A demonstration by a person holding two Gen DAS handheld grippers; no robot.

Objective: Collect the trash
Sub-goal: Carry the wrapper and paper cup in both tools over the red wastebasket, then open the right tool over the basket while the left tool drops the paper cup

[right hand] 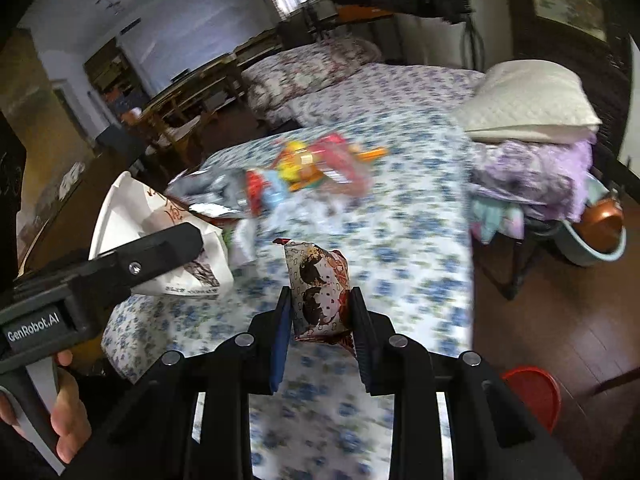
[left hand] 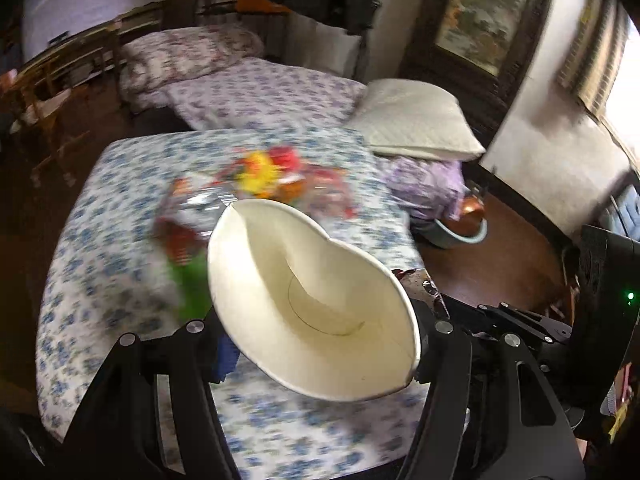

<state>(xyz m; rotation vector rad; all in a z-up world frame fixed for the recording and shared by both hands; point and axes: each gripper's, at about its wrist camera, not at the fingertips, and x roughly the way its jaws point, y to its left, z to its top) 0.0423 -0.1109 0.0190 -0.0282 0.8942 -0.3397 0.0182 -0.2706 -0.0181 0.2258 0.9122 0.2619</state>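
Floral bedspread [left hand: 100,240] | left tool [left hand: 320,320] squeezes paper cup [left hand: 312,288] | right tool [right hand: 320,316] pinches snack packet [right hand: 320,292] (right view only)

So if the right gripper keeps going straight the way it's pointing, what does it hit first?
Probably the flowered tablecloth just beyond the snack packet the right gripper is clamped on. The heap of wrappers lies farther along that line; blur makes depth uncertain.

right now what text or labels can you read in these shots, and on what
"GenRobot.AI": white letters on the body of the left gripper, seen in the right wrist view.
Red marks and small dark print on the paper cup: too blurred to read.
Snack wrapper in the right gripper: cartoon faces only, no readable words.
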